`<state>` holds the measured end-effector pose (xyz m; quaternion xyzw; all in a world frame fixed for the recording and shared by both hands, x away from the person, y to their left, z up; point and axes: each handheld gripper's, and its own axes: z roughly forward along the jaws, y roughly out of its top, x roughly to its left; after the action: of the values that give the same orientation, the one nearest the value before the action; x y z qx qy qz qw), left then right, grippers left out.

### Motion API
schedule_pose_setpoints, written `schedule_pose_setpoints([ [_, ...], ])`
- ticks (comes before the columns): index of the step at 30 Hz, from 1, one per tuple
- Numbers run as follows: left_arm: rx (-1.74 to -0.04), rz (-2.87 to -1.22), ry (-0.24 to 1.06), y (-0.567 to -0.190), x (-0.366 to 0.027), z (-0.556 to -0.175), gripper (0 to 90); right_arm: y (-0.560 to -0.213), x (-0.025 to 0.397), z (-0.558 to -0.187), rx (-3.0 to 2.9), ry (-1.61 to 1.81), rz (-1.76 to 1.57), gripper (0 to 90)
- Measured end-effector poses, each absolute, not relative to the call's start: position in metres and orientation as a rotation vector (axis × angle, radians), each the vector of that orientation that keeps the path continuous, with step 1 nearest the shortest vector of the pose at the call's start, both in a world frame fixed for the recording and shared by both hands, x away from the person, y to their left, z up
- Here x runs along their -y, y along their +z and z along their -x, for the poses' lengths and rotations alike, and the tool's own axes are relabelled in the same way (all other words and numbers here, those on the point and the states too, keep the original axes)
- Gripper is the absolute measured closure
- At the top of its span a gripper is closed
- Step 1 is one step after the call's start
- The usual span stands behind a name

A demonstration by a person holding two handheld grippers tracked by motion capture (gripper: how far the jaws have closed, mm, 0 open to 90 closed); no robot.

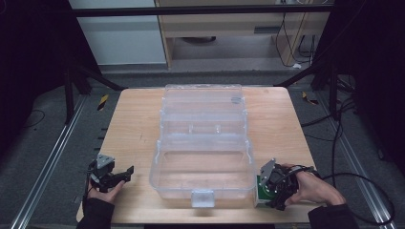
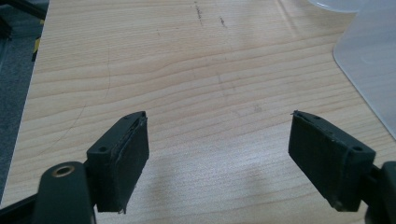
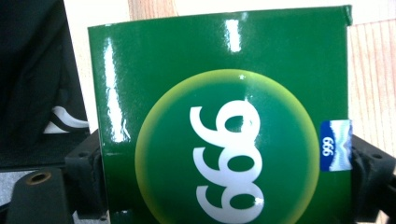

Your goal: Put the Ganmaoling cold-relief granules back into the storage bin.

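Green carton (image 3: 219, 135) with a yellow-rimmed disc and white "999" print — a small glossy box, most likely a medicine packet — sits clamped across its width between the jaws of the right gripper (image 1: 271, 187), one black pad pressed against each side edge in the right gripper view. From the high view the carton (image 1: 262, 190) is at the near right corner of the table (image 1: 138, 124), just beside the right wall of the clear plastic storage box (image 1: 203, 167), low over the wood or on it; which of the two cannot be told. The storage box stands open, its lid (image 1: 203, 102) laid back toward the far edge, latch tab at the near wall; the tub looks empty. Key relation: the tub opening lies to the left of the held carton and above it — the wall rim stands between them, so the carton would have to be lifted over the rim before travelling left. The "999" reads sideways in the gripper's camera, so the print runs along the jaws rather than across them. The right hand (image 1: 313, 188) is plainly the nearer one. The left gripper (image 1: 112, 175) rests on the near left of the table, well apart from the tub's left wall (image 2: 369, 60), jaws spread wide with only bare wood between them; holding nothing.
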<state>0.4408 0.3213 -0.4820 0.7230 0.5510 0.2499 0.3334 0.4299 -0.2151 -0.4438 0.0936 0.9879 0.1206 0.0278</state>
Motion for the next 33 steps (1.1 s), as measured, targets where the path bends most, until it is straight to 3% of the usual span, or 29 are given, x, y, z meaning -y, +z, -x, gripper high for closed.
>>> schedule_pose_setpoints([
  [15,-1.438,-1.889,0.654,-0.482,-0.321,-0.441,19.7,-0.437,0.221,-0.429,-3.032,0.377,-0.373,15.5],
  [33,-1.439,-1.889,0.656,-0.482,-0.321,-0.44,19.7,-0.391,0.229,-0.427,-2.965,0.444,-0.436,15.7],
])
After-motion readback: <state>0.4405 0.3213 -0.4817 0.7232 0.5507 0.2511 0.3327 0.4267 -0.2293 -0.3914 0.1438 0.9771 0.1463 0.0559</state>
